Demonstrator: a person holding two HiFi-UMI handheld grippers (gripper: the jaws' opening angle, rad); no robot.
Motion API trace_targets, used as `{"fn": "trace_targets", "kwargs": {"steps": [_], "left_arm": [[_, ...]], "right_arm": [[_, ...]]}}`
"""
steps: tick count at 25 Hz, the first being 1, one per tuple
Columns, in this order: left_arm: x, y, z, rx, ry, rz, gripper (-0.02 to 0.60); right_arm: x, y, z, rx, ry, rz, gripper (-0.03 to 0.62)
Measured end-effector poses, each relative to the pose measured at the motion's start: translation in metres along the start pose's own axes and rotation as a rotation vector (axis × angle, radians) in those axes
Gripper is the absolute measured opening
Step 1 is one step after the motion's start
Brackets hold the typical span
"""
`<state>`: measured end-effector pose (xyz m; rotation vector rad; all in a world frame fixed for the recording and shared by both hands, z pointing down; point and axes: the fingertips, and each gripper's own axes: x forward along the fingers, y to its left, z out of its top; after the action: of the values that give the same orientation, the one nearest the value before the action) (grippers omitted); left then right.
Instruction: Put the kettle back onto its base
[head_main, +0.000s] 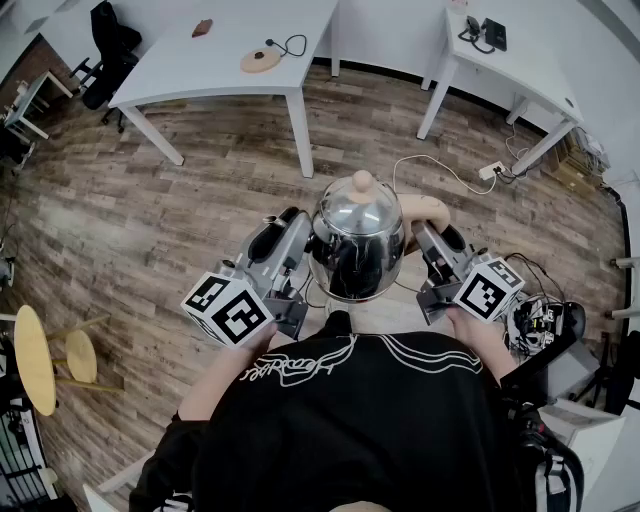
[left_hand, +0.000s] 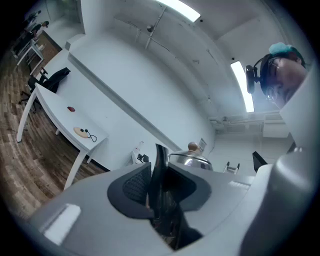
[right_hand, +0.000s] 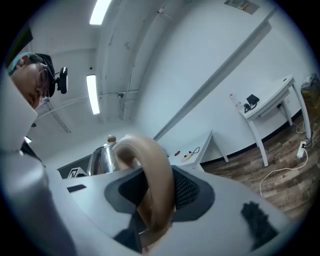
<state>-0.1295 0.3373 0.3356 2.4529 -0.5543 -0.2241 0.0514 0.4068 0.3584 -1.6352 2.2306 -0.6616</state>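
The steel kettle (head_main: 356, 240), with a round wooden knob on its lid, hangs in the air in front of the person's chest, held from both sides. My left gripper (head_main: 298, 228) is shut on its thin dark spout (left_hand: 160, 172). On the other side, my right gripper (head_main: 424, 236) is shut on the tan curved handle (right_hand: 150, 170). The lid and knob (left_hand: 192, 147) show beyond the left jaws. The round wooden base (head_main: 260, 60), with its black cord, lies on the far white table (head_main: 200, 75), well away from the kettle.
A second white desk (head_main: 510, 70) with a phone stands at the back right. A white cable and power strip (head_main: 488, 170) lie on the wood floor beyond the kettle. A black office chair (head_main: 110, 50) stands at the back left, and a yellow stool (head_main: 35, 360) at the left.
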Motion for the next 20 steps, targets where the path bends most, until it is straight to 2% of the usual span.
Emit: {"fn": "trace_targets", "kwargs": {"steps": [4, 9, 16, 20], "left_arm": [[0.050, 0.056, 0.041, 0.004, -0.009, 0.005, 0.087], [0.099, 0.097, 0.083, 0.029, -0.017, -0.011, 0.087], [0.128, 0.125, 0.105, 0.033, -0.026, -0.006, 0.087], [0.142, 0.150, 0.117, 0.033, -0.056, 0.037, 0.087]], "right_arm": [[0.072, -0.030, 0.021, -0.003, 0.006, 0.012, 0.132], [0.133, -0.057, 0.049, -0.006, -0.016, 0.014, 0.132], [0.178, -0.078, 0.066, -0.009, -0.005, 0.044, 0.132], [0.213, -0.094, 0.069, -0.010, 0.020, 0.089, 0.132]]}}
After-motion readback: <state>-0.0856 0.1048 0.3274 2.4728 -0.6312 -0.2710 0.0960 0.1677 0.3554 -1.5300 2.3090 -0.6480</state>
